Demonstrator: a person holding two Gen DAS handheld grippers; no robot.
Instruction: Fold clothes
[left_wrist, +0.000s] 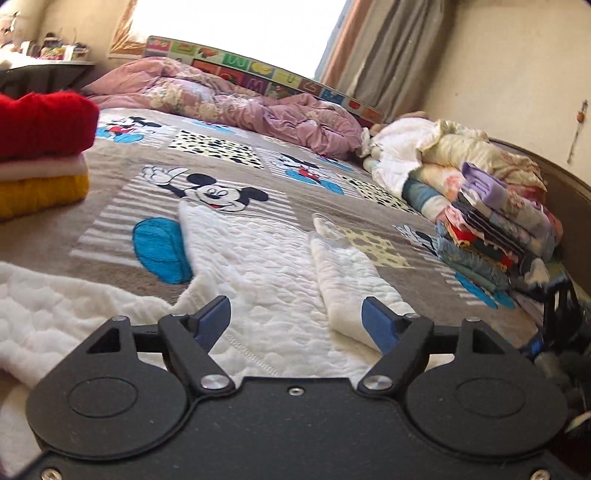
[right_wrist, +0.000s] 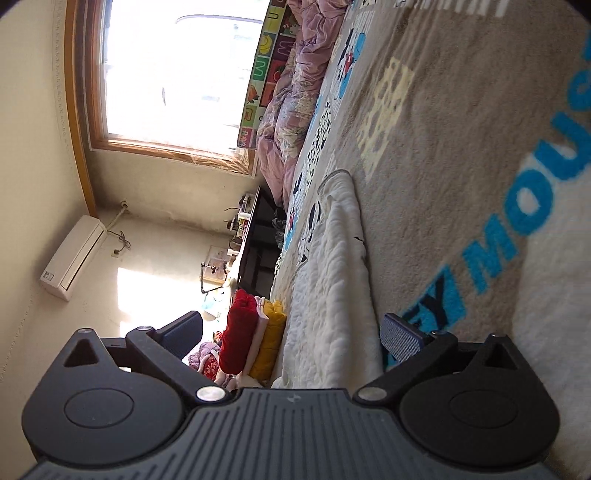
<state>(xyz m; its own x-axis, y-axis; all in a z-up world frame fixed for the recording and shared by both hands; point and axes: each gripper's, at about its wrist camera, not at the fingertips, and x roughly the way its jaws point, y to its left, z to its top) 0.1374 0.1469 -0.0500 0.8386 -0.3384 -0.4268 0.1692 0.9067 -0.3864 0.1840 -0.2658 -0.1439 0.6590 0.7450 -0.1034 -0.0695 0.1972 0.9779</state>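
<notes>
A white quilted garment (left_wrist: 258, 266) lies spread on the Mickey Mouse blanket (left_wrist: 122, 170), with one strip (left_wrist: 351, 280) folded over on its right side. My left gripper (left_wrist: 297, 319) is open just above the garment's near part, its blue pads empty. In the right wrist view, which is rolled sideways, the same garment (right_wrist: 332, 280) lies along the blanket (right_wrist: 461, 155). My right gripper (right_wrist: 291, 334) is open and empty, its jaws on either side of the garment's edge.
A stack of folded red, pale and yellow clothes (left_wrist: 40, 155) sits at the left. A crumpled pink duvet (left_wrist: 236, 107) lies at the back. A pile of mixed clothes (left_wrist: 491, 221) sits at the right by the wall. A window (right_wrist: 173, 74) and a desk (right_wrist: 255, 236) are beyond.
</notes>
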